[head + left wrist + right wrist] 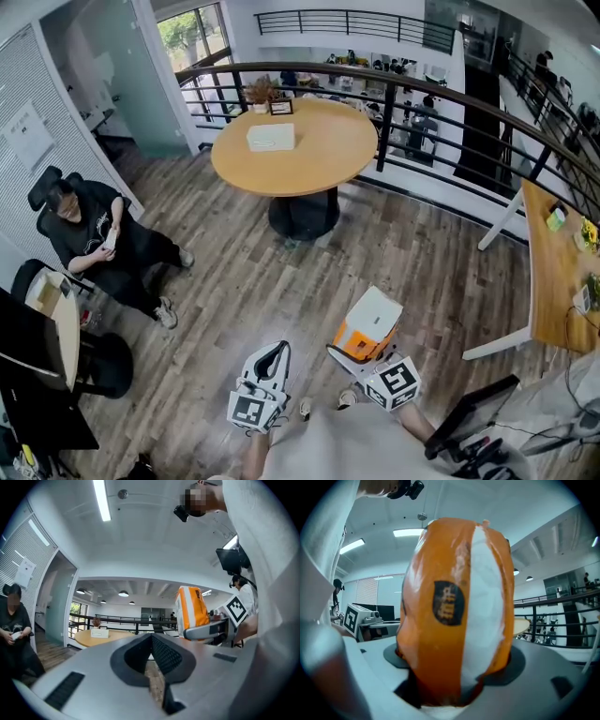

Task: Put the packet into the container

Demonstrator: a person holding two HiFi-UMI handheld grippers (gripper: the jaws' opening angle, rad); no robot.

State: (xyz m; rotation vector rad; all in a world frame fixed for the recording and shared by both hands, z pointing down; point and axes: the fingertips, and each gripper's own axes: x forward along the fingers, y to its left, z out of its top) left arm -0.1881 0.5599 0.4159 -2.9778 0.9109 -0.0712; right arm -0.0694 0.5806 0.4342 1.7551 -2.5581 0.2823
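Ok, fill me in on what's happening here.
A person holds a tool in each hand above a wood floor. The right tool grips an orange-and-white packet. The left tool is shut and empty. A white container sits on the round table ahead, well apart from the packet, so the packet is not in it yet.

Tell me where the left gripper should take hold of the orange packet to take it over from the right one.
Grip the packet by its free far end, which sticks out beyond the right gripper clamped on its near end. Bring the left gripper in from its own side, probably closing across the flat faces.
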